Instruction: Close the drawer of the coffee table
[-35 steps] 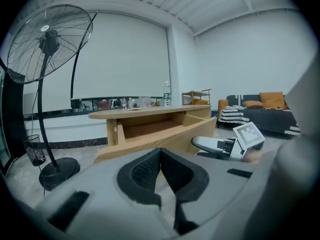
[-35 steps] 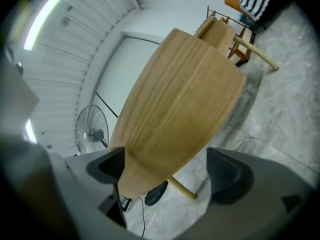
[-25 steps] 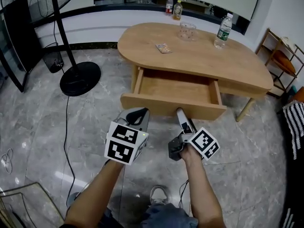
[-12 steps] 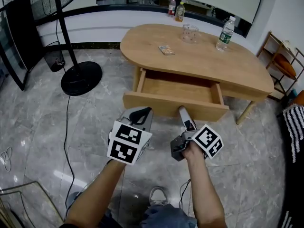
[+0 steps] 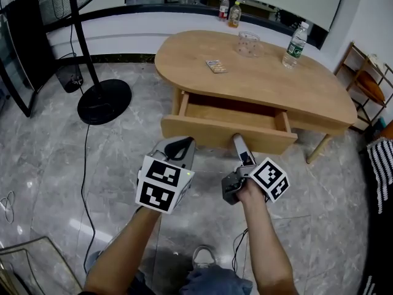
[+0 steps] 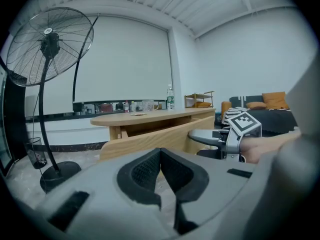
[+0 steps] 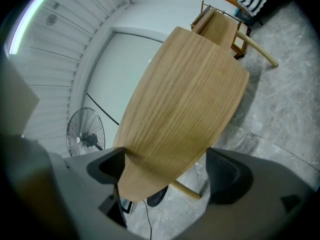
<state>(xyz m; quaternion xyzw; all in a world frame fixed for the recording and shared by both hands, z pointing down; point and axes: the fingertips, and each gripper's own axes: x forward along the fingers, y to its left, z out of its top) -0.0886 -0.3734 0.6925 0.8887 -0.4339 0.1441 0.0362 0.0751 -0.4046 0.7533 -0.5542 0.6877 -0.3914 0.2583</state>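
The light wooden drawer (image 5: 227, 137) is seen pulled out from under the oval wooden coffee-table worktop (image 5: 264, 78), at 12 o'clock of the right tongs (image 5: 237, 144). These tongs are spread wide, having just been opening; the drawer front is framed between them and is not pinched. The left tongs (image 5: 178, 147), at 9 o'clock of the right tongs, are pressed together with nothing held.

Standing fan (image 5: 104, 101), round black base on grey marble floor (image 5: 43, 158), far left; black cable (image 5: 83, 165) trails across the floor beside it. Clear glass cup (image 5: 248, 43), water bottle (image 5: 295, 45) with green label just right of it, small flat packet (image 5: 215, 66) to the left. Two bottles (image 5: 223, 7) on far ledge. Wooden rack (image 5: 356, 72), striped fabric (image 5: 382, 165) far right.
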